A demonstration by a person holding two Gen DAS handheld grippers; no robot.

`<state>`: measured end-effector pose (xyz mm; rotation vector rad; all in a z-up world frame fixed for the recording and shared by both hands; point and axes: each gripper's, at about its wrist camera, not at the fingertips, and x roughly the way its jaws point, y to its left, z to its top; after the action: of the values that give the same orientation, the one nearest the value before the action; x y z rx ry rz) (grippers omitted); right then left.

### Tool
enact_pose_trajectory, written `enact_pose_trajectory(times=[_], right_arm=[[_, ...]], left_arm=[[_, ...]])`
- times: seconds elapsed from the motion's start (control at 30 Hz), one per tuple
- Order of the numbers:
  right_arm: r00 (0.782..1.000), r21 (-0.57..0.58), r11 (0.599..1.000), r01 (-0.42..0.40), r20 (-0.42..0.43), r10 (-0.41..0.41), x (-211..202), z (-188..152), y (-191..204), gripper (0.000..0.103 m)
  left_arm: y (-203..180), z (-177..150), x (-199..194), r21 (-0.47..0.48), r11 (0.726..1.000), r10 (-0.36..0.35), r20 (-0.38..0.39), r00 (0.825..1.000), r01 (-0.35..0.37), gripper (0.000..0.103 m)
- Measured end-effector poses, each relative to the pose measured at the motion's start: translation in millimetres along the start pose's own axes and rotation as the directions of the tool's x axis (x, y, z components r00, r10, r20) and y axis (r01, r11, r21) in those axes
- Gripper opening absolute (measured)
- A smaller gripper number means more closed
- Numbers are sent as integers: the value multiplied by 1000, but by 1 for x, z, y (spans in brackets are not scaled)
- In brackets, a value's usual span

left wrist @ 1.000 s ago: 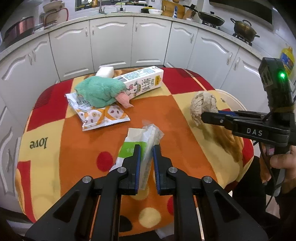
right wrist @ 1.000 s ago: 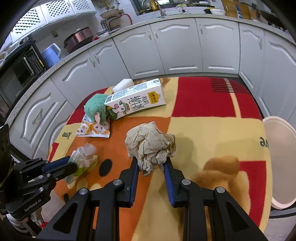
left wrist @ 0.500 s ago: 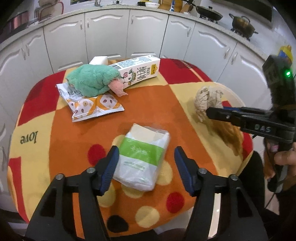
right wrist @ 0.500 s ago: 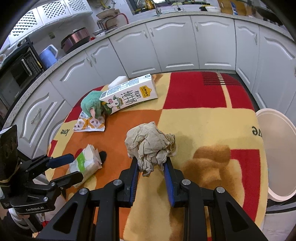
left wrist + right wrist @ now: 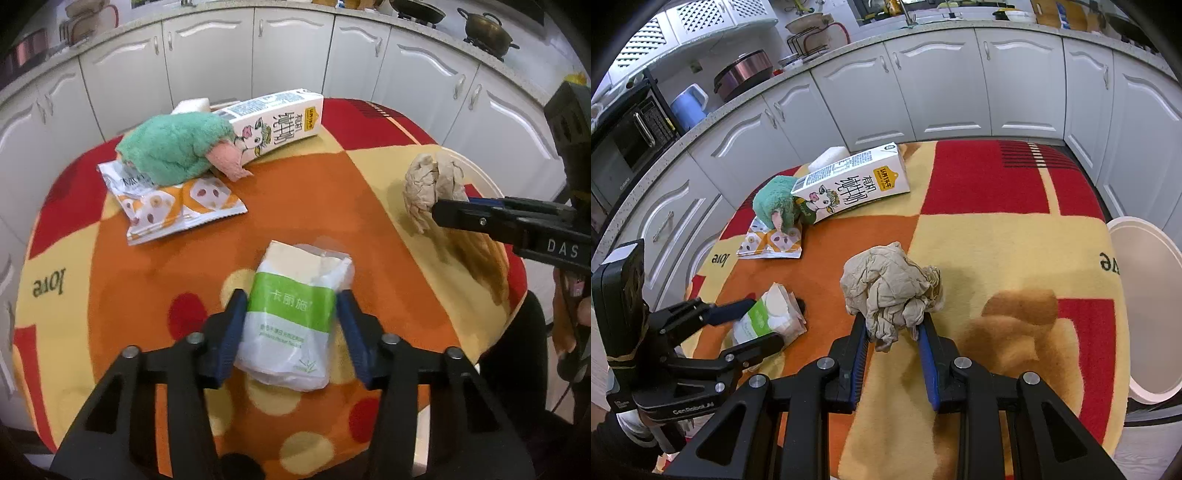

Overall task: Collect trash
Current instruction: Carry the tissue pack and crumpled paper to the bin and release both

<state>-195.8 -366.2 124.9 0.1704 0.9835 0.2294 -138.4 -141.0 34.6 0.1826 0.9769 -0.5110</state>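
Observation:
A white and green tissue pack (image 5: 295,317) lies flat on the patterned tablecloth (image 5: 314,206). My left gripper (image 5: 291,314) is open, its fingers either side of the pack; the pack also shows in the right wrist view (image 5: 768,317). My right gripper (image 5: 892,328) is shut on a crumpled brown paper ball (image 5: 890,288) and holds it above the table; the ball shows in the left wrist view (image 5: 432,192). A milk carton (image 5: 853,184) and a snack wrapper (image 5: 173,203) lie at the far side.
A green plush toy (image 5: 173,147) rests on the snack wrapper beside the carton. A white bin (image 5: 1145,314) stands off the table's right edge. White kitchen cabinets (image 5: 942,92) curve behind the table.
My left gripper let go of the tissue pack, which now lies flat on the cloth; the open fingers have since narrowed around it. The right gripper still holds the paper ball.

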Motion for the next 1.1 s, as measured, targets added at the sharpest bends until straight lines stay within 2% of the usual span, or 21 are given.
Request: enact_pose_trajectory(times=[0.07,0.17,0.57,1.1], right_arm=[[1000,2,1000,0,4,0,-1,0,-1,25],[1000,7,1000,0,14,0,-5,0,-4,25],[996,43,999,31,77,-34,-36,1,-29,25],[978,155,976,155,115,-174,-85,-10,-116,25]], left_arm=[[-2,2,-5,2,1000,3,10,1000,-3,33],[-5,6,-13,0,1000,-1,28,1000,1,28],[-41,36,-30,30,998,-54,105,993,51,27],[-133,91,5,133,980,-159,93,983,146,27]])
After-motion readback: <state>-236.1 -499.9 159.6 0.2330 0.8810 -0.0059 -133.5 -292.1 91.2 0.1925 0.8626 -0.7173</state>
